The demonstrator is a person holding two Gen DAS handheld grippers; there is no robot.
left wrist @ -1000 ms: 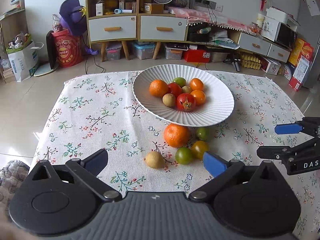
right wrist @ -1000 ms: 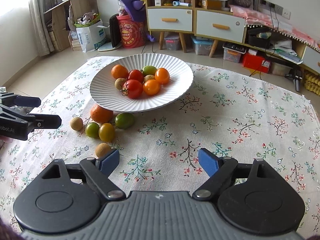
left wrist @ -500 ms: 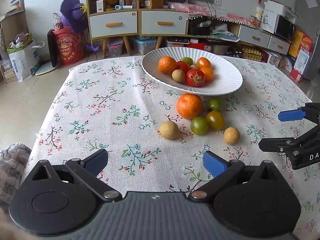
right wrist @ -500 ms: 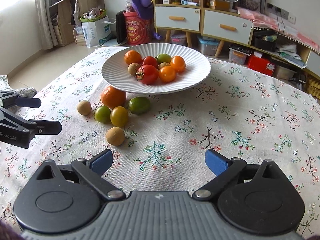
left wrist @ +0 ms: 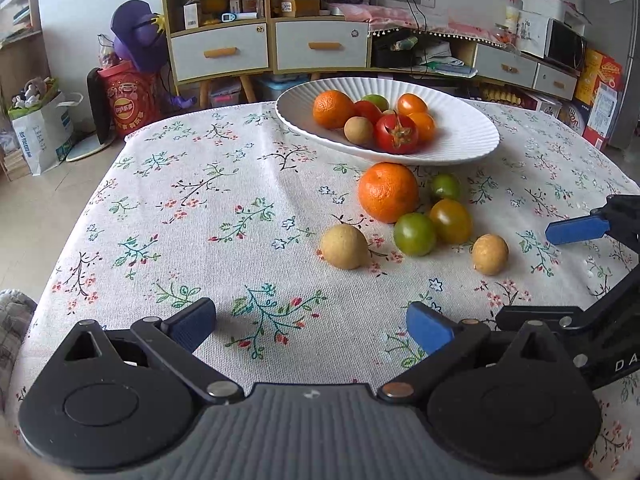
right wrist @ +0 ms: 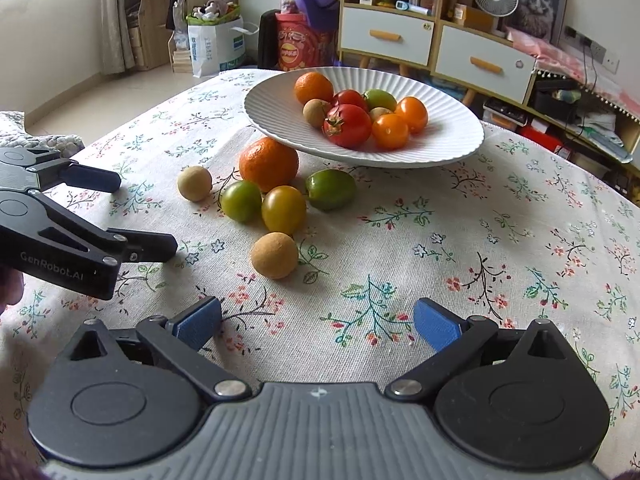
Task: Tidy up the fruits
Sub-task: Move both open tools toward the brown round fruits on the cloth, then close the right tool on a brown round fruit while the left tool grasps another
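Left tool (left wrist: pixel 310 326) hangs low over the tabletop (left wrist: pixel 240 240), jaws wide, nothing between; right tool (right wrist: pixel 318 320) alongside, jaws opening, empty too.

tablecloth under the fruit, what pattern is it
Off-white tablecloth with small floral sprigs; clearest in the right wrist view.

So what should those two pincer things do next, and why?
Probably ease the right gripper forward and down onto the nearest tan fruit. Its jaws are opening with nothing between them, that fruit lies loose on the cloth just ahead, and the plate has room.
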